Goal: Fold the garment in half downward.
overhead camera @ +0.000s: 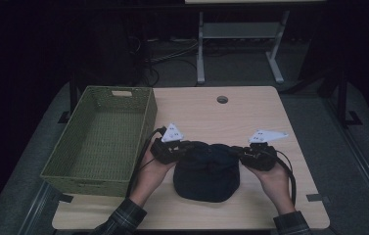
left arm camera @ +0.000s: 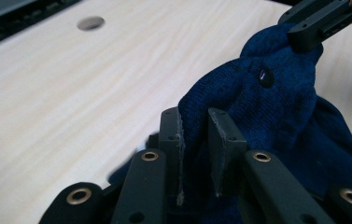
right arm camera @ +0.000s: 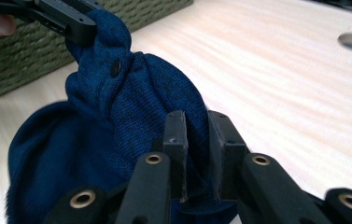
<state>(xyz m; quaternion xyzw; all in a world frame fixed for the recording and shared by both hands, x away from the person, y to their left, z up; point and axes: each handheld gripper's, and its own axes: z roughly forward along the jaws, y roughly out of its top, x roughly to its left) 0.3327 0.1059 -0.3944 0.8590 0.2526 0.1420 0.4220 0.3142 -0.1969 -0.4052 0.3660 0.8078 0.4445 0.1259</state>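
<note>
Both grippers, left and right, are clamped on the blue knit; it should probably be lifted evenly toward the basket.

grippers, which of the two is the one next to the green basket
The left gripper, beside the green woven basket. It is shut on the left side of the dark blue knit garment; the right gripper pinches its far side.

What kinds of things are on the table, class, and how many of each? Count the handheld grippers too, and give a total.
Dark blue knitted garment: 1
Green woven basket: 1
Handheld grippers: 2, the left gripper and the right gripper, each shut on a fold of the garment
Total: 4
</note>
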